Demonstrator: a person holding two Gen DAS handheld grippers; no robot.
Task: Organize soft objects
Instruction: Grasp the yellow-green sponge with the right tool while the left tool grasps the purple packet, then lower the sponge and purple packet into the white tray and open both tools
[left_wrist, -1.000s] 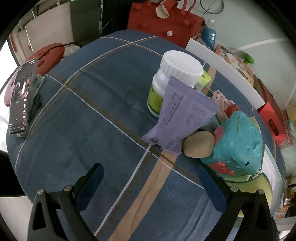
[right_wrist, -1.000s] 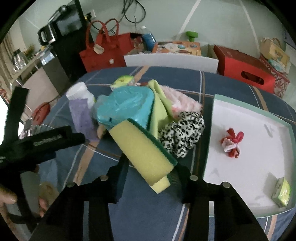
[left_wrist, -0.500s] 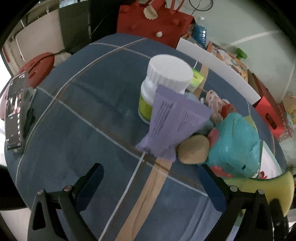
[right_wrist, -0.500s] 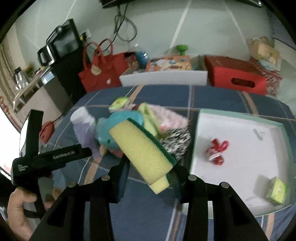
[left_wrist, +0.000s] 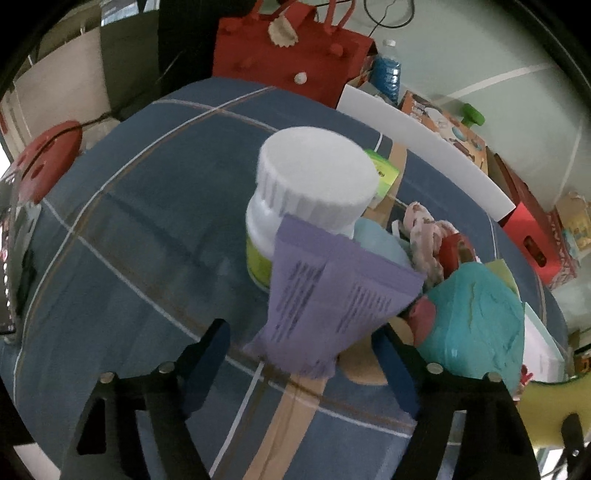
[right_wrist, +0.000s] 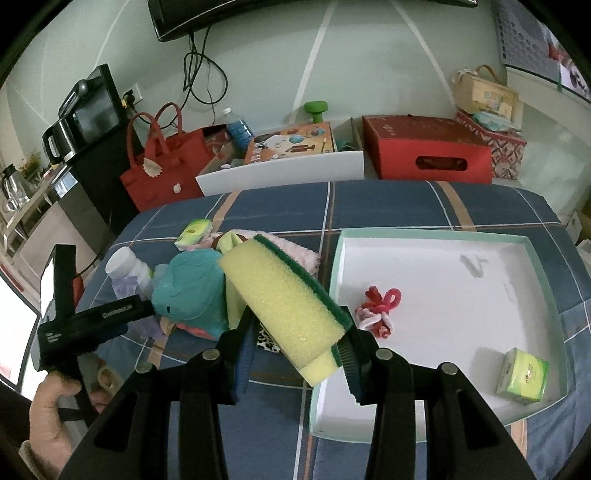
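Home: handbag (right_wrist: 162, 173), kettle (right_wrist: 55, 142), tablecloth (right_wrist: 388, 203)

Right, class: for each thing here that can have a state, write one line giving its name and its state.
Right gripper: shut on the yellow sponge with green scouring pad, lifted off the table.
Left gripper: open, around the purple sachet's lower end.
White plastic bottle: capped, upright.
White tray with mint rim: holds red-and-white hair tie and green tissue pack.

Left gripper (left_wrist: 301, 360) spread wide around purple packet (left_wrist: 328, 295). White-capped bottle (left_wrist: 310, 195) just behind. Teal toy (left_wrist: 476, 328) at right on worktop (left_wrist: 129, 240).
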